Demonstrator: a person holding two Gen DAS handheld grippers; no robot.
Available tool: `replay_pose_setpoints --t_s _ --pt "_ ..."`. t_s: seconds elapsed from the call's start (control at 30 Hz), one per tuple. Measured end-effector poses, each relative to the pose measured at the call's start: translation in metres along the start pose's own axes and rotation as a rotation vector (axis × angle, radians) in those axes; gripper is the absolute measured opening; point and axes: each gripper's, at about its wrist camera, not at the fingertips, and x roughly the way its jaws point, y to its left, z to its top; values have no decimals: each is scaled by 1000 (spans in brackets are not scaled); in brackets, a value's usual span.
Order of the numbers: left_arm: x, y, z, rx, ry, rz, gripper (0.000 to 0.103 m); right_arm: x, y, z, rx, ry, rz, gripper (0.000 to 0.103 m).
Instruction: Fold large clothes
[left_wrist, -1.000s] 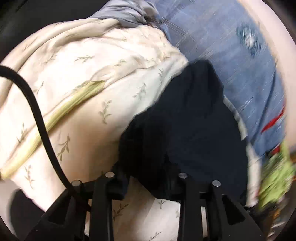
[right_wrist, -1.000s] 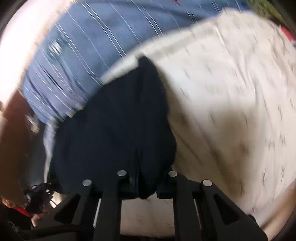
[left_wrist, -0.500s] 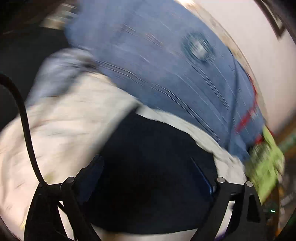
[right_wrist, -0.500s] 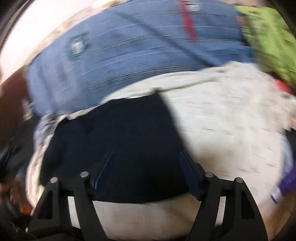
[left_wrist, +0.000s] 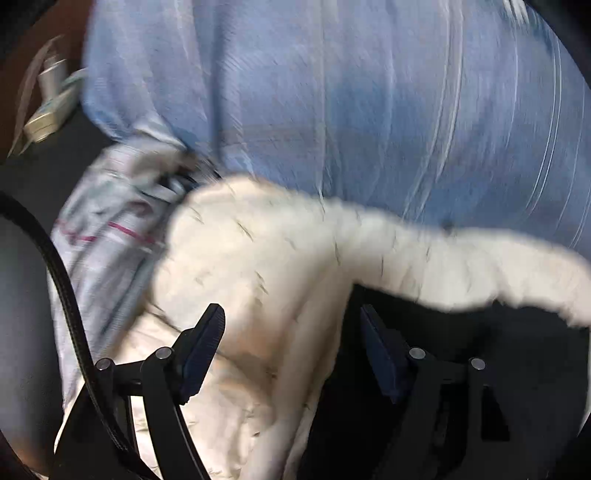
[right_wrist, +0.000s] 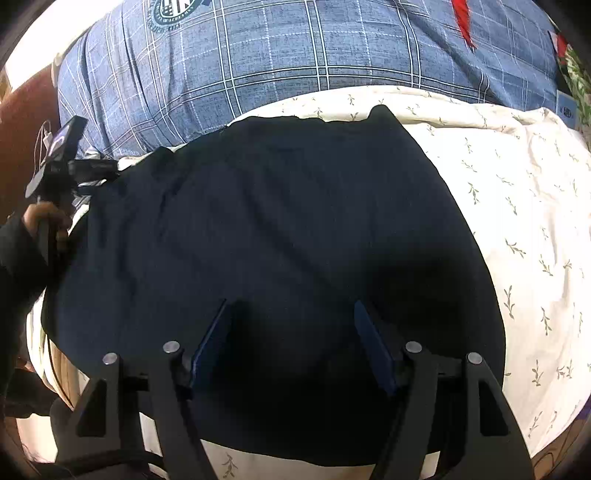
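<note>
Beneath the right claw (right_wrist: 291, 343), closing on nothing, lies the dark garment (right_wrist: 277, 229).

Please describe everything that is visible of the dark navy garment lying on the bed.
The dark navy garment is a large piece of soft, matte cloth, plain, with no print. It lies spread flat with shallow wrinkles on the cream leaf-print quilt, which shows around it at right, top and bottom. Its far edge is uneven, with a small raised point, just short of the blue plaid bedding. The right gripper hangs over its near part, jaws closing with no cloth pinched between them. In the left wrist view only a dark corner shows.
</note>
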Motion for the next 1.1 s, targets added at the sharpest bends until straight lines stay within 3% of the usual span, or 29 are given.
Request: replay_pose_setpoints --t_s 0.07,0.13,0.2,0.27,0.33,0.4,0.5,0.6,0.7,0.77,0.9,1.1 --pt "-21 0 1 0 -54 -33 75 0 1 0 -7 -1 -11 69" --pt "-40 -23 -10 89 -75 -98 84 4 4 1 -10 -4 -18 70" --pt "-48 -54 -29 191 -42 -174 87 5 3 0 -6 -9 -19 70" --pt "-42 -82 -47 279 -2 -195 88 5 4 -2 -10 -12 -25 70" --pt "-17 -108 -56 373 -4 -67 89 5 7 -3 -24 -11 -36 71" --pt "12 -116 -52 390 1 55 90 5 11 -5 -39 -12 -50 73" --pt "27 -107 -35 321 -8 83 97 6 16 -6 -51 -16 -67 77" --pt "-10 -91 -14 249 -120 148 96 8 19 -6 -62 -19 -95 79" --pt "-60 -63 -15 165 -195 61 100 8 24 -5 -68 -21 -123 79" --pt "-82 -54 -30 150 -212 29 101 6 25 -5 -57 -22 -130 79" --pt "-127 -36 -90 136 -219 -68 102 -6 28 -3 -9 -43 -124 79" --pt "-133 -22 -162 69 -129 -101 102 -23 48 -2 -74 -78 -166 79"
